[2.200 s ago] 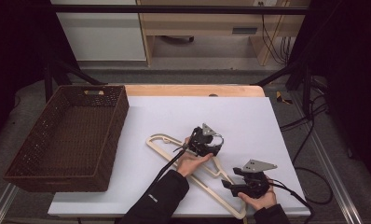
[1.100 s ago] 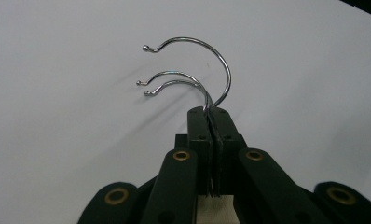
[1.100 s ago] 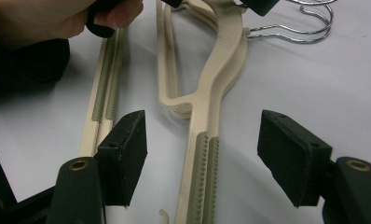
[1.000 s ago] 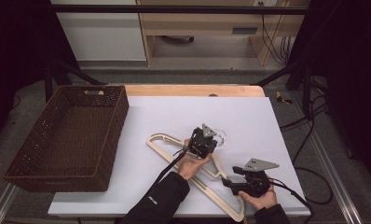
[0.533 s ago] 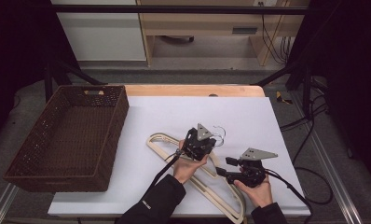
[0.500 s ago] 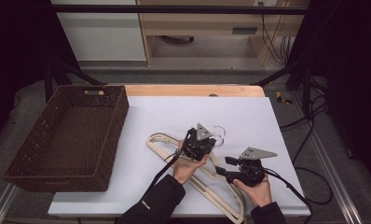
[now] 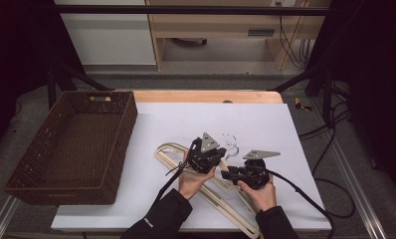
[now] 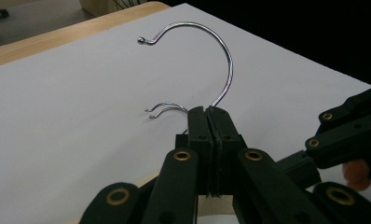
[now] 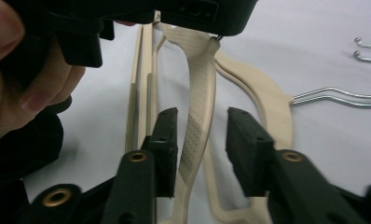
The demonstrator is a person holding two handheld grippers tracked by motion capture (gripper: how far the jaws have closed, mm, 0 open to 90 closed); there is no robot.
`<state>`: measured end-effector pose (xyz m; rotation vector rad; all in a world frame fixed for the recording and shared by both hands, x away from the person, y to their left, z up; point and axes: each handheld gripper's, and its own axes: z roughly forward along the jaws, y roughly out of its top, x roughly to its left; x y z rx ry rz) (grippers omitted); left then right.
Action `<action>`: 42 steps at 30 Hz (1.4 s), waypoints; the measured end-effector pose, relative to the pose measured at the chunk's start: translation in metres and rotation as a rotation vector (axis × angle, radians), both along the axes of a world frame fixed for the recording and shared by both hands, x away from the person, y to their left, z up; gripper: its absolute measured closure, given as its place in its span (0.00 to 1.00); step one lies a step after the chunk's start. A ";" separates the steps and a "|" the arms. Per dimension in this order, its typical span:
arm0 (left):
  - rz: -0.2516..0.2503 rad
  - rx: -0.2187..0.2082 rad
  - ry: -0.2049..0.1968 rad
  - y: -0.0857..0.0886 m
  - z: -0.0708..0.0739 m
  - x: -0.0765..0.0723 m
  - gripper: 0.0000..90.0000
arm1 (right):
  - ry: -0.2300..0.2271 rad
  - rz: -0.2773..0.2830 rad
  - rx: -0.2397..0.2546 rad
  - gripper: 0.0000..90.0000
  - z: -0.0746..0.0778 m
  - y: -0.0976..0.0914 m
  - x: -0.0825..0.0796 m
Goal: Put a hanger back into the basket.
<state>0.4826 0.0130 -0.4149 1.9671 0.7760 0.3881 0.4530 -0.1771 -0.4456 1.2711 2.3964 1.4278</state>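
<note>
The left tongs (image 7: 212, 160) are closed tight, their two black jaws pressed flat together in the left gripper view (image 8: 210, 140) on the neck of a cream plastic hanger (image 9: 195, 116), right where its chrome hook (image 8: 207, 56) rises from the body. The hook curves up over the white desk (image 7: 265, 119), and this hanger is lifted at its top end while the rest slopes down toward the person's side.

The right tongs (image 7: 229, 174) sit just beside the left ones, pointing toward them. In the right gripper view the jaws (image 9: 196, 140) stand partly apart and have just been closing, with one textured arm of the lifted hanger between them; the left pad is close against the arm, the right pad is clear of it, so the grip is not made.

Under the lifted hanger lie more cream hangers (image 7: 166, 152), stacked and overlapping on the desk, their arms running from the middle of the sheet down to its near edge. Two further chrome hooks (image 9: 337, 99) lie flat on the white surface close by.

Each pair of tongs is held in a hand (image 7: 192, 181), the forearms in dark sleeves (image 7: 161, 219) coming in from the near edge. A brown woven basket (image 7: 117, 114) stands at the left end of the desk, well apart from the hangers.
</note>
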 end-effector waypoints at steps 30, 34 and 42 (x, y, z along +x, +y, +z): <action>-0.118 -0.026 -0.061 0.139 0.058 -0.058 0.12 | -0.017 0.171 0.154 0.97 0.050 0.002 -0.026; -0.138 -0.022 -0.072 0.145 0.056 -0.063 0.10 | -0.052 0.215 0.143 0.97 0.059 0.003 -0.026; -0.230 0.076 -0.079 0.131 0.051 -0.066 0.17 | -0.067 0.357 0.109 0.97 0.066 0.015 -0.031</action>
